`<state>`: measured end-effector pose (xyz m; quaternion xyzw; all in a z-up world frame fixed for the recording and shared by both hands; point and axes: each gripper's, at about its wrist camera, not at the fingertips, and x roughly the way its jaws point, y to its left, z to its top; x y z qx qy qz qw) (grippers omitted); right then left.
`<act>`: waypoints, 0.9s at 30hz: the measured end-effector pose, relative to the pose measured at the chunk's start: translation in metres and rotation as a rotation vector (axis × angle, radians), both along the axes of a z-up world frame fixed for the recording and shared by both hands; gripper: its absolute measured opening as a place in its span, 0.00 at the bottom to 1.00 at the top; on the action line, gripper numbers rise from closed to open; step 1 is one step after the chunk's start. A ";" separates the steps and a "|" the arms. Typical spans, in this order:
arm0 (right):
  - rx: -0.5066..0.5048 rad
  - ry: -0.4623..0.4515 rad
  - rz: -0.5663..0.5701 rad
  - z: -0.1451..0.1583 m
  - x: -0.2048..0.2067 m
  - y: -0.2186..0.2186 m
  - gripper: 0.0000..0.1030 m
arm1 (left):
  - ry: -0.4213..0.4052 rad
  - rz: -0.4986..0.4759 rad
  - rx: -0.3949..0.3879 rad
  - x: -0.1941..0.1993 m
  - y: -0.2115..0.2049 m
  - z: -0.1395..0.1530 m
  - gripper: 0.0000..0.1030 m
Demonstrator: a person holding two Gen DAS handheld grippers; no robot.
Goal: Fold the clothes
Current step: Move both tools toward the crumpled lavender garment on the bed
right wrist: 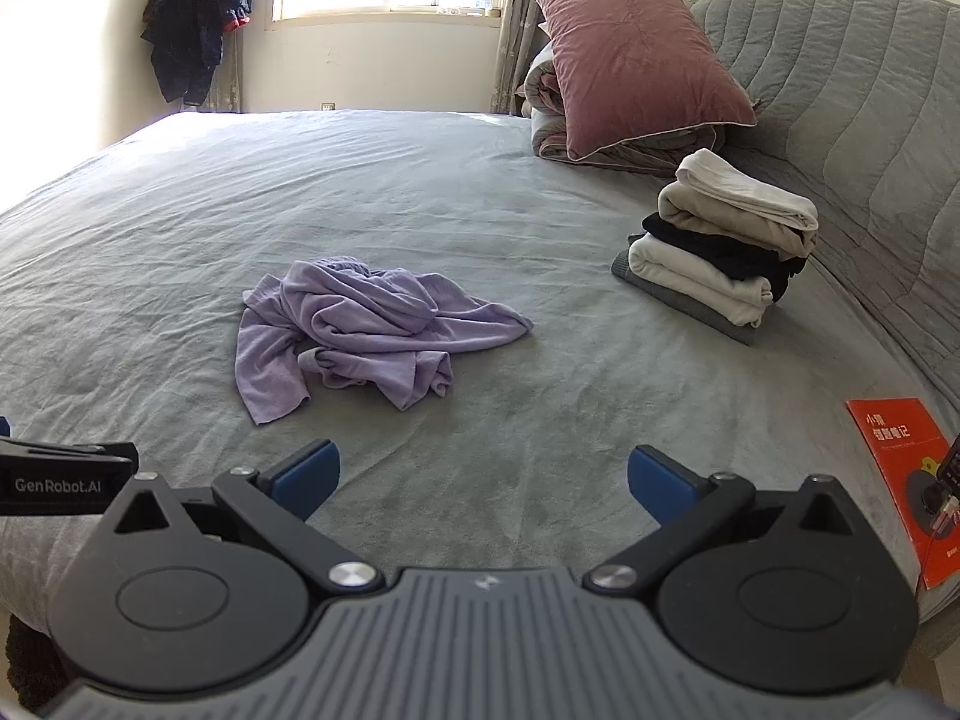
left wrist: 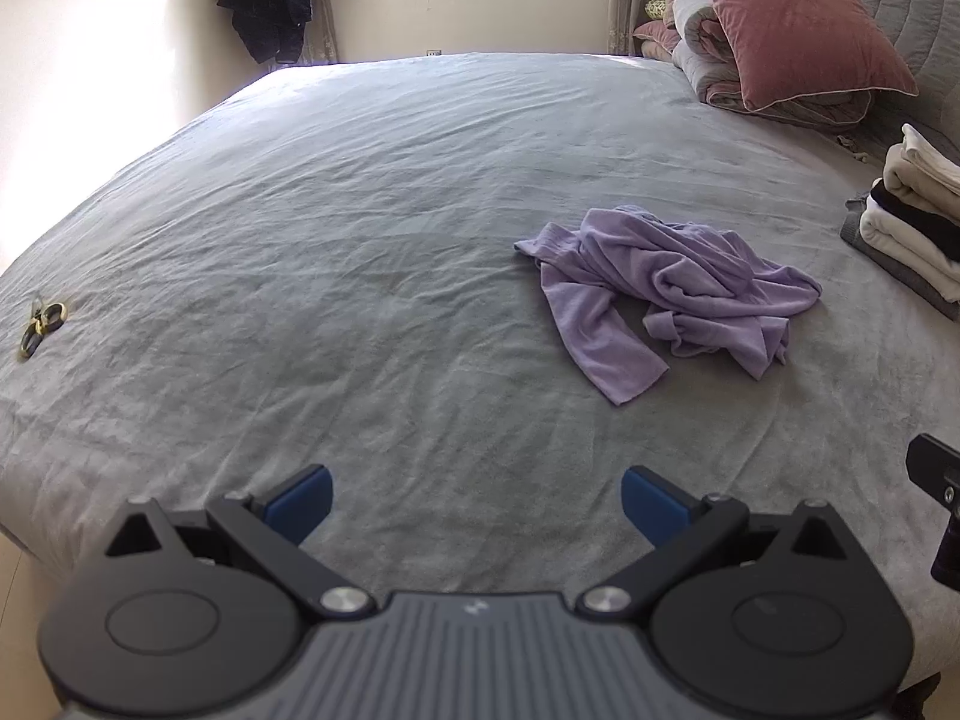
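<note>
On grey bed point(right wrist: 540, 420), crumpled lilac top point(right wrist: 366, 330), untouched.

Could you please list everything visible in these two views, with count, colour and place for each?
bed: one, grey cover, fills both views
top: one, lilac, crumpled mid-bed
folded clothes: one stack, cream, black, white, grey, by the headboard
pillow: one, dusty pink, on a rolled quilt
headboard: one, grey, quilted
booklet: one, orange, near bed edge
scissors: one, yellow-handled, left edge
jacket: one, dark, hanging by the window
left tongs: open, blue pads, over the bed
right tongs: open, blue pads, over the bed
</note>
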<state>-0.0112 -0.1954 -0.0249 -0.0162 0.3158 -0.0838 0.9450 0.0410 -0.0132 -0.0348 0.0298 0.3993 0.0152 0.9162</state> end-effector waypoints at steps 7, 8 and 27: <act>0.051 0.050 -0.002 -0.024 0.021 -0.009 1.00 | 0.008 0.017 0.000 0.022 -0.006 -0.020 1.00; 0.060 0.059 -0.005 -0.028 0.024 -0.011 1.00 | 0.015 0.016 -0.003 0.025 -0.007 -0.024 1.00; 0.106 0.150 -0.065 -0.081 0.076 -0.026 1.00 | 0.118 -0.021 0.008 0.070 -0.021 -0.076 1.00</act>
